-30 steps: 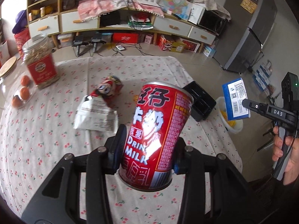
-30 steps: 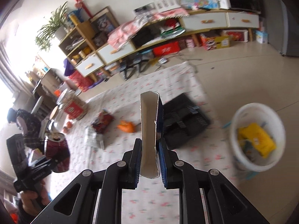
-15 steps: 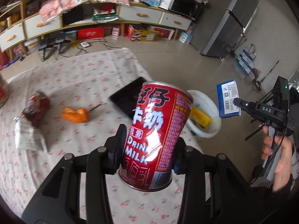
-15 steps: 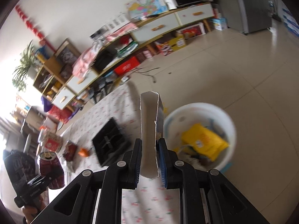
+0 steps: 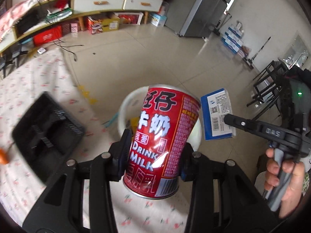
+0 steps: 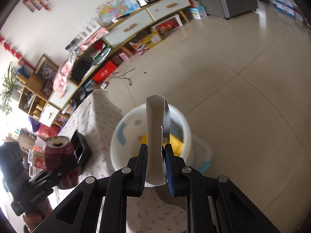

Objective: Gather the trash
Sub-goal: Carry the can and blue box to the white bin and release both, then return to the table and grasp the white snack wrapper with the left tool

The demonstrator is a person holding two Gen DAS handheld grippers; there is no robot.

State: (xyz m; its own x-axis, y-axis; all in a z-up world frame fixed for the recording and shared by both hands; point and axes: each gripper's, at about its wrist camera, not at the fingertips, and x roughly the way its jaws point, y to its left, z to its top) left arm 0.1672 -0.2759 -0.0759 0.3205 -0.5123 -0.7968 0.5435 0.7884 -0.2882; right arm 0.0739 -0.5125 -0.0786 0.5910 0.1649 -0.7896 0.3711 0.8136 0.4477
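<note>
The left gripper [image 5: 154, 156] is clamped on a red milk drink can [image 5: 163, 141], its two pads pressing the can's lower sides so that the can stands nearly upright, leaning slightly, with its opened top away from the camera. In the left wrist view the can is in front of a white waste bin [image 5: 124, 114] that stands on the tiled floor just beside the edge of the table, whose cloth [image 5: 38, 81] is white with small red flowers. A black tray [image 5: 46, 130] lies on the cloth near that edge, and an orange scrap [image 5: 3, 156] shows at the far left border. The right gripper [image 6: 155, 165] is closed tight on a flattened blue-and-white carton [image 6: 155, 134], gripped by its lower end and held on edge, with its open end up. In the right wrist view the carton is lined up over the bin's mouth, where a yellow wrapper [image 6: 176, 145] and other scraps already lie. From the left wrist camera the same carton shows its printed face with a barcode, to the right of the can, and a hand [image 5: 285, 176] grips the right gripper's handle. A long low cabinet [image 6: 136, 25] with white drawers runs along the far wall.
</note>
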